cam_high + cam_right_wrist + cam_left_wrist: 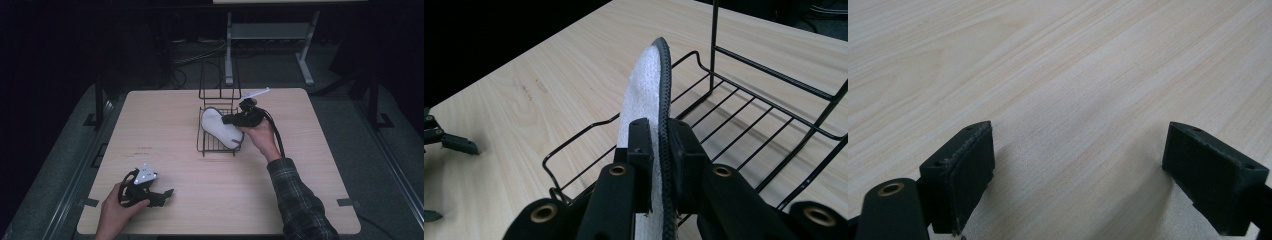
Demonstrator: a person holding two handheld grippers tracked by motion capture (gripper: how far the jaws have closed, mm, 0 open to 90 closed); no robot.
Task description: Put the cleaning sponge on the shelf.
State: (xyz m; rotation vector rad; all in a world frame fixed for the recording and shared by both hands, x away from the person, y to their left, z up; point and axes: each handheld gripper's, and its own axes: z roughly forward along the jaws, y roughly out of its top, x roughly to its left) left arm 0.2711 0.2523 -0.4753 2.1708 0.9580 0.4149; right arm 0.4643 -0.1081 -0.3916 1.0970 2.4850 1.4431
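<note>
A white fleecy insole with a dark edge (218,127) hangs over the black wire rack (216,146) near the table's middle. My right gripper (226,119) is shut on the insole (644,90), its two pads (640,145) pinching it on both sides above the rack's low basket (589,150). My left gripper (169,192) rests low over the table near the front left corner. Its jaws stand wide open, the pads (965,170) apart over bare wood with nothing between them.
The light wooden table (165,115) has free room on its left half and along the front. The rack's tall wire back (219,80) rises at the far side. A table frame (270,35) stands beyond on the dark floor.
</note>
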